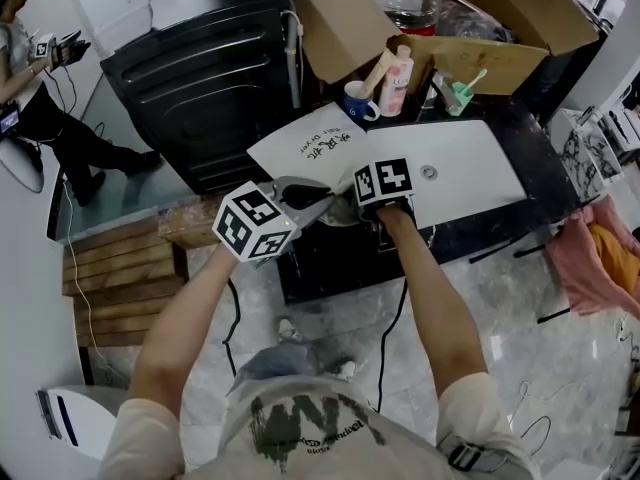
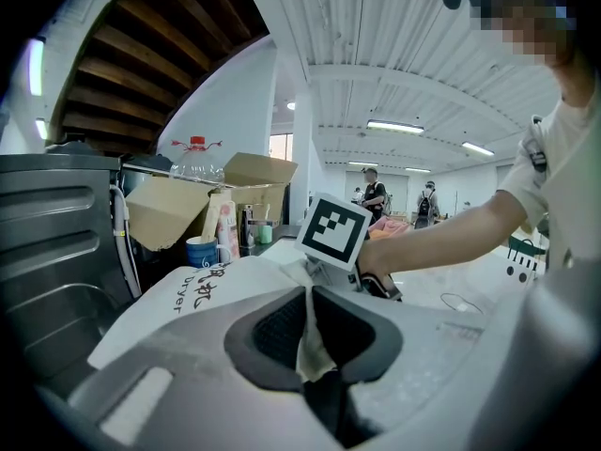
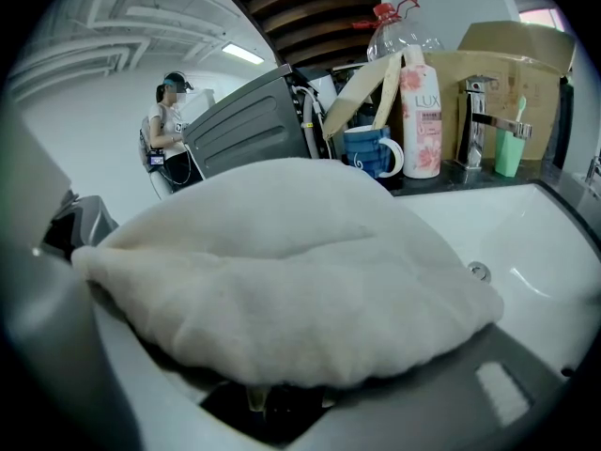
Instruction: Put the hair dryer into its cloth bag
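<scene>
The white cloth bag (image 1: 318, 140) with dark print lies on the counter beside the basin. My left gripper (image 1: 316, 206) is shut on a thin fold of the bag's edge (image 2: 313, 338), and the printed bag (image 2: 178, 294) spreads out to its left. In the right gripper view, the bag (image 3: 282, 271) bulges full and spans the wide-set jaws of my right gripper (image 3: 282, 355), touching both. In the head view, the right gripper (image 1: 372, 216) sits just right of the left one. No part of the hair dryer shows; only a dark shape lies under the bulge.
Behind the bag stand a blue mug (image 1: 358, 100), a pink bottle (image 1: 398, 80), a faucet (image 3: 479, 120) and an open cardboard box (image 1: 450, 53). The white basin (image 1: 470, 168) lies to the right, a black appliance (image 1: 200, 68) to the left. A person (image 1: 30, 78) stands far left.
</scene>
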Tool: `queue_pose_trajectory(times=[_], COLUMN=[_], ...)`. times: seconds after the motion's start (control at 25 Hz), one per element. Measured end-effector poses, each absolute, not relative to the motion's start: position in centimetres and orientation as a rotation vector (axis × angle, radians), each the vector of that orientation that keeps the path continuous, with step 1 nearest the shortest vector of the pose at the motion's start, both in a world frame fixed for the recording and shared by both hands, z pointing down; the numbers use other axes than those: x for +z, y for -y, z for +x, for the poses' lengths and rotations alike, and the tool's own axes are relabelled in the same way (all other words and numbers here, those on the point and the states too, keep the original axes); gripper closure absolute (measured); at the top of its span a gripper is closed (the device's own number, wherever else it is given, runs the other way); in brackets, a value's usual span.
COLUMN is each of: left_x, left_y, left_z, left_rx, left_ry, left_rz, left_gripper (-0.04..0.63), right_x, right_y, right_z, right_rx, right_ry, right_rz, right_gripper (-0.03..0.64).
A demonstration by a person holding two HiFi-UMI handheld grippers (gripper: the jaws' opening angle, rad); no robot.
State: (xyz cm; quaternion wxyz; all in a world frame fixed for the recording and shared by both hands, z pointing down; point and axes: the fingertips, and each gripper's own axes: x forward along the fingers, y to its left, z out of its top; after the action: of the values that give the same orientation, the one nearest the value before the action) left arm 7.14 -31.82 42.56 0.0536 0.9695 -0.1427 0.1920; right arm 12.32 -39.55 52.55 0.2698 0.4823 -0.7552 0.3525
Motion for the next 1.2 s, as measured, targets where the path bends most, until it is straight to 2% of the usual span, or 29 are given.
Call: queue_pose_trajectory(times=[0.32, 1.2], left_x=[42.9, 45.6], left_y=[32.2, 31.4], left_z=[7.1, 6.7], left_rx=[0.6, 0.623], left_ry=[0.476, 0.728], left_rz=[2.928, 2.793], left_gripper=[0.566, 0.561], right_x=[51.5, 48.9], right_y=[39.4, 34.4], right_z=[11.7, 14.4], right_rx=[0.922, 0.854], right_ry=[2.091, 2.125], right_rz=[1.301, 1.358], right_gripper=[0.304, 0.305])
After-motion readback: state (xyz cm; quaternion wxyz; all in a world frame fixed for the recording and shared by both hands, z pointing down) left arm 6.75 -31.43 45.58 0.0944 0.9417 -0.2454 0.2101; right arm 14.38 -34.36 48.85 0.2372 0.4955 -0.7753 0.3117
